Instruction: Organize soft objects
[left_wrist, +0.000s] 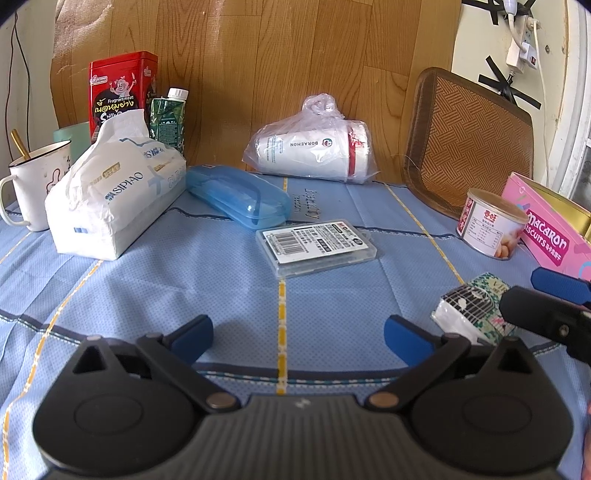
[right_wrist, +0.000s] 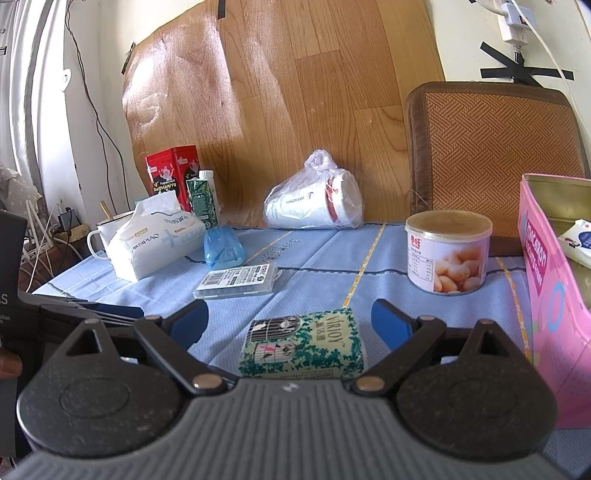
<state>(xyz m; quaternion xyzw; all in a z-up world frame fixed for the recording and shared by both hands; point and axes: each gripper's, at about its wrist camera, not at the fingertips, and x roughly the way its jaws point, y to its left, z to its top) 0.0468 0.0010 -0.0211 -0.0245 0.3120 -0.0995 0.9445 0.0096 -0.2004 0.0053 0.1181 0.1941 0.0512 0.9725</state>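
Observation:
A small green-patterned tissue pack (right_wrist: 301, 343) lies on the blue cloth between the spread fingers of my right gripper (right_wrist: 291, 325), which is open and does not touch it. In the left wrist view the same tissue pack (left_wrist: 471, 314) sits at the right, with the right gripper's fingers (left_wrist: 554, 286) around it. My left gripper (left_wrist: 298, 338) is open over bare cloth with nothing between its fingers. A large white SIPIAO tissue bag (left_wrist: 114, 195) stands at the far left, seen smaller as the tissue bag (right_wrist: 159, 240) from the right wrist.
A blue glasses case (left_wrist: 236, 199), a clear flat box (left_wrist: 316, 245), a bagged white cup (left_wrist: 314, 147), a can (right_wrist: 447, 254) and an open pink macaron tin (right_wrist: 546, 288) stand on the cloth. A mug (left_wrist: 35, 184), red tin (left_wrist: 122, 92) and woven mat (left_wrist: 469, 144) line the back.

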